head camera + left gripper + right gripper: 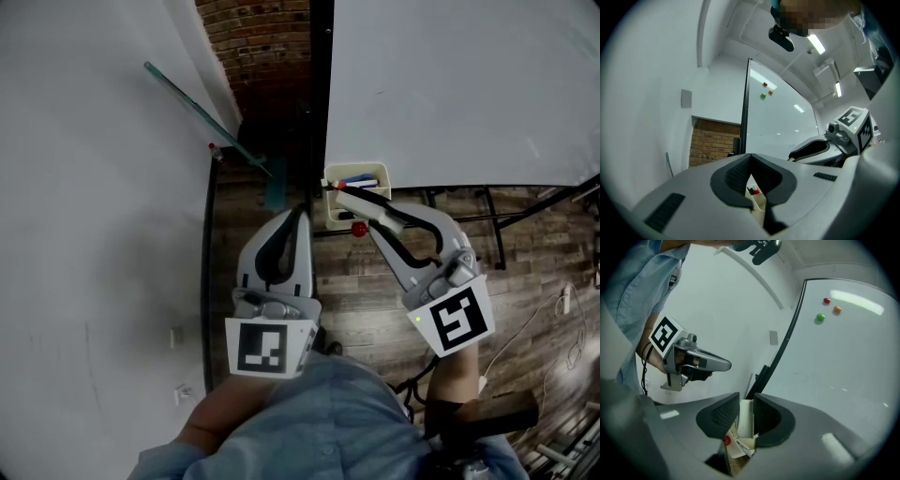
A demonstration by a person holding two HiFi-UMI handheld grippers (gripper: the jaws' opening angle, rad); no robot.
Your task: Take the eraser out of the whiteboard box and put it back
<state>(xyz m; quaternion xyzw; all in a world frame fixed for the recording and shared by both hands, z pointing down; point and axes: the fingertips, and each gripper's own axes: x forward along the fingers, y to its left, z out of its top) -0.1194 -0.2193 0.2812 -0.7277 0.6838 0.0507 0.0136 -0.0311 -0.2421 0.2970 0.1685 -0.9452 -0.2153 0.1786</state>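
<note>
A cream whiteboard box (pixel 331 214) hangs at the whiteboard's lower left corner, with markers (pixel 361 178) inside. My right gripper (pixel 343 189) reaches over the box from the right. It is shut on a white eraser (pixel 746 420), which stands upright between the two black pads just above the box's contents (pixel 738 446). My left gripper (pixel 301 214) hovers left of the box, shut, its fingertips meeting with nothing between them. In the left gripper view the box (pixel 760 203) shows through the slot behind the left gripper's (pixel 750 161) tips.
The whiteboard (pixel 450 84) fills the upper right, with its black stand legs (pixel 492 225) over a wood floor. A white wall (pixel 94 187) with a green rod (pixel 202 112) is at the left. A red round piece (pixel 359 228) sits below the box. Coloured magnets (pixel 827 300) dot the board.
</note>
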